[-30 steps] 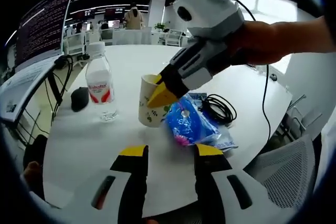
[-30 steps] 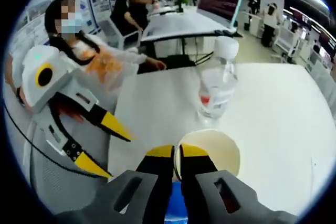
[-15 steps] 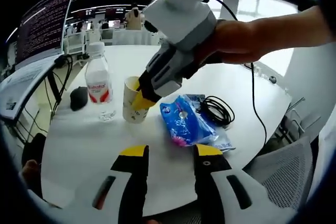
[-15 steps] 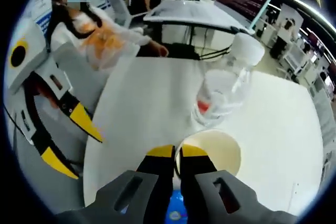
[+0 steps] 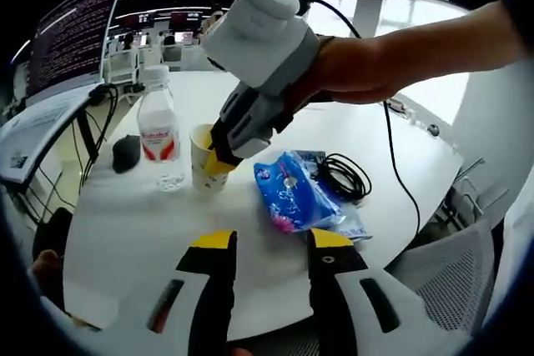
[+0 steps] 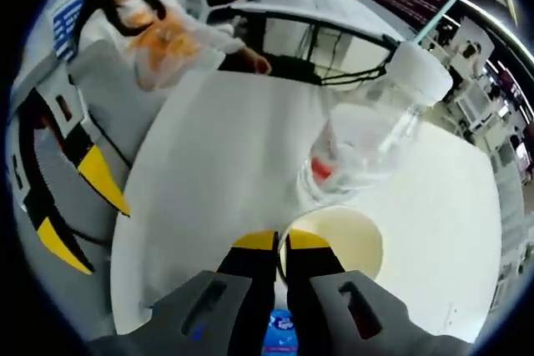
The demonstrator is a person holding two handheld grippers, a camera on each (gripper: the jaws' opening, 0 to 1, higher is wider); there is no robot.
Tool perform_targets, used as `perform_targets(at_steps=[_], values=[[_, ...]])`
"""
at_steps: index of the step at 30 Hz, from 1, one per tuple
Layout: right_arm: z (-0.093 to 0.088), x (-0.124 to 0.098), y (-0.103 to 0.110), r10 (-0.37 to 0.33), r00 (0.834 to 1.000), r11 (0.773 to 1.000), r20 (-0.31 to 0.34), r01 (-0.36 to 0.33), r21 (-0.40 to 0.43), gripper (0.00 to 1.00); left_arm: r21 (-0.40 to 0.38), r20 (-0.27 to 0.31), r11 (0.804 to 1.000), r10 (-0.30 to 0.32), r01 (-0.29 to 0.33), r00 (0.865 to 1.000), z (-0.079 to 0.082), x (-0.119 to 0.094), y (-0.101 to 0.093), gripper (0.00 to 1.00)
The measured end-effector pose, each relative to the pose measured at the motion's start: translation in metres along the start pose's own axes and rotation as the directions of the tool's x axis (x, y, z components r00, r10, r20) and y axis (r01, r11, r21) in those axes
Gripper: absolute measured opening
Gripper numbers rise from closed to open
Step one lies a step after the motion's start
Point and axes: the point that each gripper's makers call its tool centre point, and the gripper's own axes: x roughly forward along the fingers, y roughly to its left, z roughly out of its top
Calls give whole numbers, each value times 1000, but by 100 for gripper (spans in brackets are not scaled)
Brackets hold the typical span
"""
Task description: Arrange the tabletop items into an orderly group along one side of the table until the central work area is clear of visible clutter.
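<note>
A cream paper cup (image 5: 203, 171) stands close beside the clear water bottle (image 5: 158, 135) with a red label, at the table's far left. My right gripper (image 5: 219, 156) comes in from the right and is shut on the cup's rim. In the right gripper view its jaws (image 6: 281, 243) pinch the near rim of the cup (image 6: 346, 239), with the bottle (image 6: 367, 135) just beyond. My left gripper (image 5: 271, 243) hovers open over the table's near edge, holding nothing. It also shows at the left as the left gripper (image 6: 79, 214). A blue snack packet (image 5: 296, 198) lies mid-table.
A coiled black cable (image 5: 346, 177) lies right of the packet. A black mouse (image 5: 125, 154) sits left of the bottle, near a monitor (image 5: 71, 39) and its stand. The round white table (image 5: 250, 106) has bare surface behind. A seated person (image 6: 158, 39) is beyond the table edge.
My right gripper has carried the cup leftward across the table, from beside the blue packet to right next to the bottle. The left gripper has stayed put and open.
</note>
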Motion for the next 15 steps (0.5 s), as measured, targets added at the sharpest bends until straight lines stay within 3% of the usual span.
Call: perform_targets(at_steps=[15], values=[[-9, 9, -12, -23, 999, 998, -50, 21, -53, 1, -19, 5, 1000, 4, -4, 1000, -1, -1, 4, 32]])
